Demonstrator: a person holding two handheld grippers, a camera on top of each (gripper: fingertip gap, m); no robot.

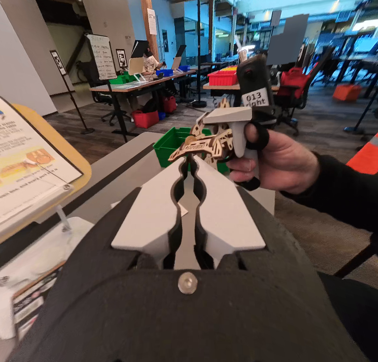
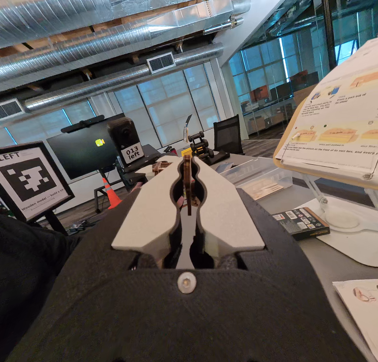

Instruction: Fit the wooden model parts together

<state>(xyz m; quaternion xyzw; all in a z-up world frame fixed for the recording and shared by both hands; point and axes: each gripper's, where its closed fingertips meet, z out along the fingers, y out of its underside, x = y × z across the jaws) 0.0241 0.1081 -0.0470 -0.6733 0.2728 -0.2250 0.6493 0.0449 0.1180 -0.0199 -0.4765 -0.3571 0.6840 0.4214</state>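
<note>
Right gripper [image 2: 188, 164] is clamped on the wooden model [image 1: 206, 145], which bears engraved lettering. Left gripper [image 1: 189, 160], at 6 o'clock below it, stands slightly parted, empty. Both carry white printed labels.

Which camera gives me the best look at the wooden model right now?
The left wrist view. It shows the wooden model side-on, cut-outs clear, clamped in the right gripper above the green bin. The right wrist view shows the model only edge-on, a thin strip between its own fingers.
</note>
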